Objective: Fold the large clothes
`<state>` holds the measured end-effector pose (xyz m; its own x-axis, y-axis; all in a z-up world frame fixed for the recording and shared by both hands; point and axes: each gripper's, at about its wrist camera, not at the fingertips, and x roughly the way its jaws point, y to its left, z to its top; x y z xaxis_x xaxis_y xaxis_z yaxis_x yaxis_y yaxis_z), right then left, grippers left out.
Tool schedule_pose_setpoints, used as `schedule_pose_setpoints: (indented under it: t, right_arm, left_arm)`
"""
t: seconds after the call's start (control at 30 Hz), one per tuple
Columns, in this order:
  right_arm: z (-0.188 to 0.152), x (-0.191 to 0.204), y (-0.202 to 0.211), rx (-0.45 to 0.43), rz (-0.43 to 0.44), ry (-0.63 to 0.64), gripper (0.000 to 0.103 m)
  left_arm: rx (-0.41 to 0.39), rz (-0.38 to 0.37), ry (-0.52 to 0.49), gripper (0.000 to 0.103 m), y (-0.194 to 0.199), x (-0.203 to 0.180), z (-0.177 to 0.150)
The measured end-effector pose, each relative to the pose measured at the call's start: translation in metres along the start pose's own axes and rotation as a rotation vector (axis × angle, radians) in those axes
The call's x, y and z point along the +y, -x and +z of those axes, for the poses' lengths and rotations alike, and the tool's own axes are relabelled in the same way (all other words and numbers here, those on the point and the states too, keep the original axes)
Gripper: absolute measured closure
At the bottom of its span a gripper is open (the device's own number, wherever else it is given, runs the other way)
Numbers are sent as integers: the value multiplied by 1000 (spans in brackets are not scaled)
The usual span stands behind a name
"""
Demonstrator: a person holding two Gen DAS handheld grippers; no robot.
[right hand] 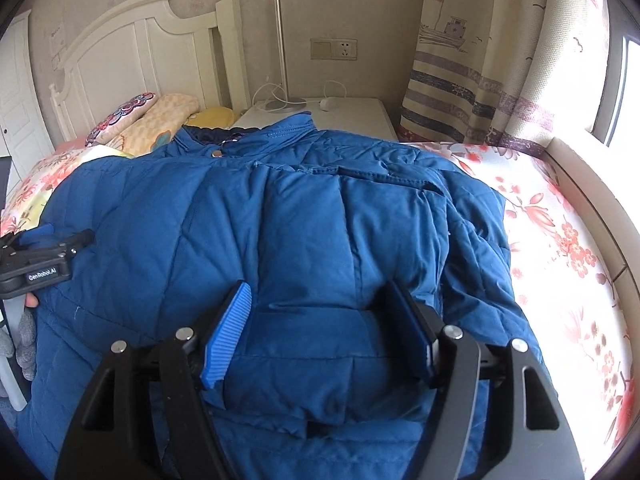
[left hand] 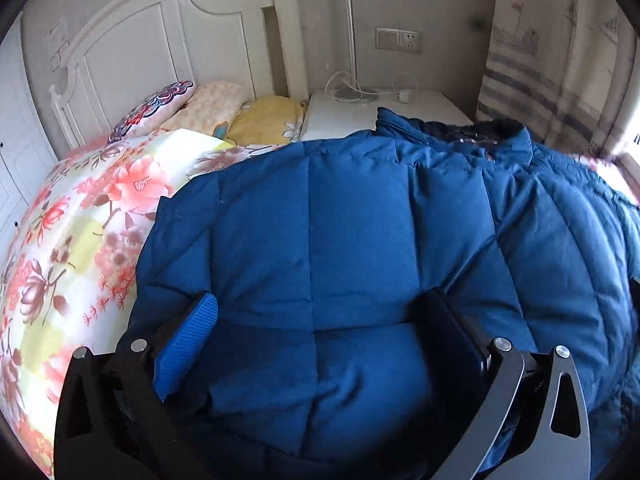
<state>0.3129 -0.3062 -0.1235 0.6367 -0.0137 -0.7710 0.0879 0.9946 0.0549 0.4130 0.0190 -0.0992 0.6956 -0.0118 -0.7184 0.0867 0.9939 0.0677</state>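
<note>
Left gripper [left hand: 320, 344]: jaws spread wide over the hem, gripping nothing.
Right gripper [right hand: 316, 332]: also spread, straddling a puffy panel.
Jacket [right hand: 304, 216]: blue quilted down, flat on the floral bedspread [right hand: 560, 232]; probably light, springy, slick.
Hold: pinch hem seams.

A bed [right hand: 560, 208] with floral bedding carries a blue puffer jacket [right hand: 320, 208] and 3 pillows [left hand: 208, 108].
</note>
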Motion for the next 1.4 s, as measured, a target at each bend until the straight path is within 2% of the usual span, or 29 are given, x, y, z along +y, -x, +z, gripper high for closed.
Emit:
schedule_pose_setpoints:
  t: [0.13, 0.23, 0.37, 0.5, 0.6, 0.77, 0.9, 0.97, 1.0, 1.03, 1.1, 1.23, 1.3, 1.37, 1.4]
  right_arm:
    - [-1, -4, 4, -15, 32, -25, 33]
    - [4, -19, 27, -87, 60, -125, 38]
    - [31, 8, 52, -187, 30, -6, 37]
    - [57, 36, 18, -114, 0, 86, 37]
    - [52, 37, -36, 34, -4, 72, 36]
    - [52, 36, -33, 47, 27, 81, 35]
    - [68, -7, -11, -55, -20, -40, 35]
    - [71, -34, -23, -17, -33, -129, 35]
    - [67, -43, -38, 42, -36, -145, 34]
    - [59, -50, -56, 97, -3, -154, 29]
    - [53, -57, -58, 69, 37, -178, 25]
    - [51, -50, -56, 52, -2, -150, 25]
    - [49, -50, -54, 49, 4, -156, 25]
    - [48, -53, -54, 44, 12, -164, 25]
    - [47, -55, -55, 44, 12, -164, 25]
  left_arm:
    - [7, 9, -8, 4, -3, -1, 0]
    - [9, 16, -11, 4, -3, -5, 1]
    - [10, 18, -10, 4, -5, -3, 3]
    - [9, 17, -8, 4, -5, -3, 3]
    - [8, 13, -3, 4, -5, -2, 3]
    - [7, 11, 1, 4, -4, -2, 3]
    - [7, 12, 3, 4, -4, -2, 3]
    - [8, 11, 3, 4, -4, -3, 3]
    - [8, 13, 2, 4, -4, -3, 2]
    - [7, 13, 2, 4, -4, -3, 2]
    - [6, 12, 3, 4, -5, -3, 3]
    - [6, 34, -11, 4, -3, -6, 2]
    - [32, 40, -22, 4, 1, -8, 7]
    - [16, -23, -24, 4, 14, -7, 19]
    - [-14, -26, -23, 4, 21, -6, 26]
